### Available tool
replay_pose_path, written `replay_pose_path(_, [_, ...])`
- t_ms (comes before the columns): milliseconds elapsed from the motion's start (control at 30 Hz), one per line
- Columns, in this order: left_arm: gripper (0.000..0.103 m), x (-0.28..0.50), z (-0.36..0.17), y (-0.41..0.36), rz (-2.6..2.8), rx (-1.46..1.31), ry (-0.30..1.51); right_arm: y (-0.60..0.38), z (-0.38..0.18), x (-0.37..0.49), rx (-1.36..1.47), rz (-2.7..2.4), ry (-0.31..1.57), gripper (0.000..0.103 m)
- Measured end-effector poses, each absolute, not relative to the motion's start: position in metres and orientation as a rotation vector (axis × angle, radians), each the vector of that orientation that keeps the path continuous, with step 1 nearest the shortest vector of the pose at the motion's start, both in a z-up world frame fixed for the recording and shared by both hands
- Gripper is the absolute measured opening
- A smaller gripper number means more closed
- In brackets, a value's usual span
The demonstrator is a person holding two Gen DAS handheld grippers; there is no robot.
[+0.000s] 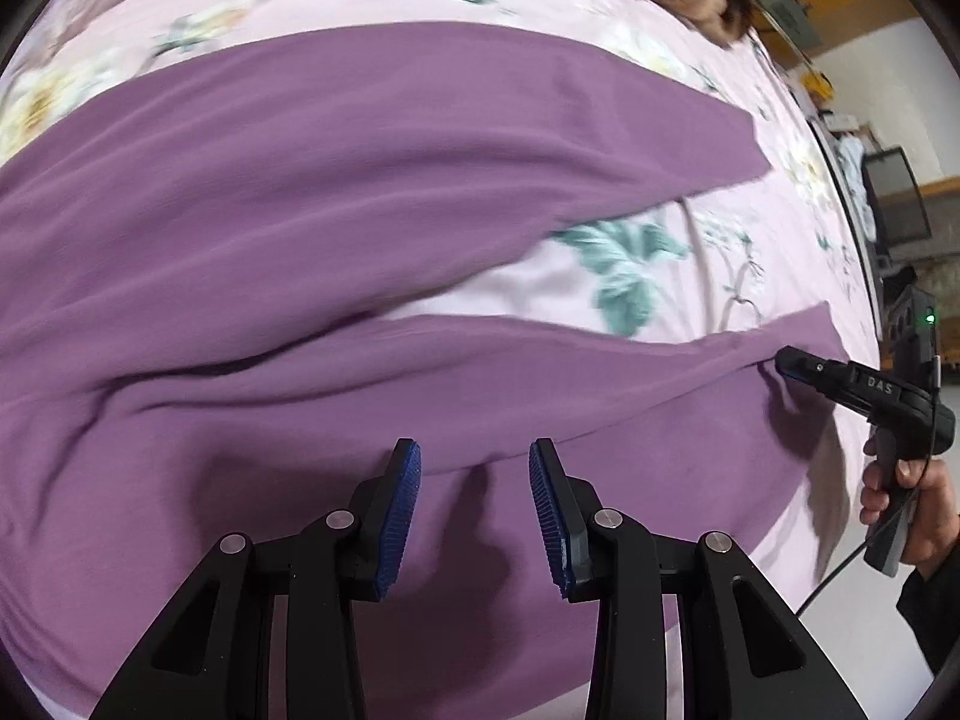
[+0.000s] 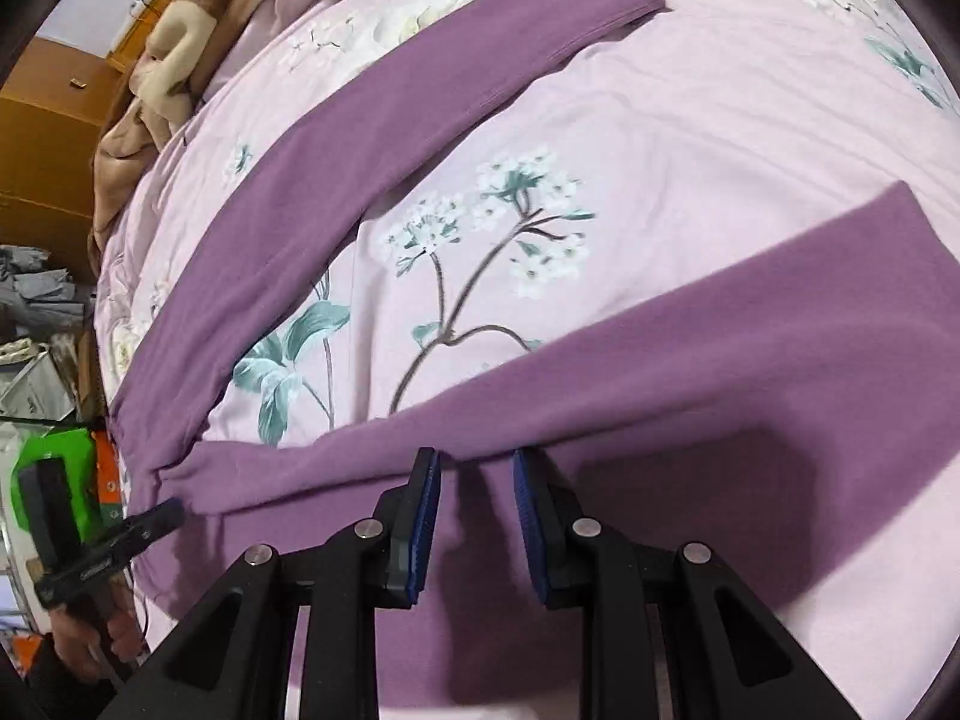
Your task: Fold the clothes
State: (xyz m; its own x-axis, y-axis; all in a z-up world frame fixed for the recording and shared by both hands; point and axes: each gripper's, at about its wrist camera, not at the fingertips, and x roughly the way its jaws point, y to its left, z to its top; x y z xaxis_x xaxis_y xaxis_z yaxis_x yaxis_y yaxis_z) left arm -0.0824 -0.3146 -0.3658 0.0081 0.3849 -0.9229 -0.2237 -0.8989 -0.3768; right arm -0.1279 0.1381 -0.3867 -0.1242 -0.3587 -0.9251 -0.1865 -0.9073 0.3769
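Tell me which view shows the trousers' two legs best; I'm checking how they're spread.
The right wrist view: both legs of the purple trousers run out across the floral bedsheet, hems visible. The left wrist view is blurred, one leg cropped.

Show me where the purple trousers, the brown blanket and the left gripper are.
purple trousers [image 2: 288, 228]: right wrist view, middle of the far leg.
brown blanket [image 2: 180, 42]: right wrist view, bunched folds at the bed's far end.
left gripper [image 1: 474, 510]: left wrist view, midway between its fingertips.

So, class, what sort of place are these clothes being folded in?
Most likely a bedroom at home: purple trousers lie spread on a floral bedsheet, with a crumpled brown blanket at the far end and a wooden cabinet beside it.
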Motion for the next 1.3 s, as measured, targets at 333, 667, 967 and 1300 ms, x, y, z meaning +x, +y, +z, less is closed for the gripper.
replay_pose_path(333, [0.039, -0.093, -0.368, -0.203, 1.829, -1.827, -0.03, 0.181, -0.383, -0.082, 1.996, -2.109, -0.805, 0.015])
replay_pose_path(667, [0.05, -0.104, -0.4, -0.131, 1.765, -1.823, 0.222, 0.231, -0.389, -0.085, 1.956, -2.077, -0.832, 0.008])
replay_pose_path(967, [0.001, -0.121, -0.39, -0.111, 1.844, -1.759, 0.323, 0.237, -0.392, -0.085, 1.944, -2.036, -0.872, 0.008])
replay_pose_path(1300, [0.002, -0.139, -0.362, -0.096, 1.842, -1.739, 0.178, 0.257, -0.355, -0.106, 1.889, -2.171, -0.804, 0.02])
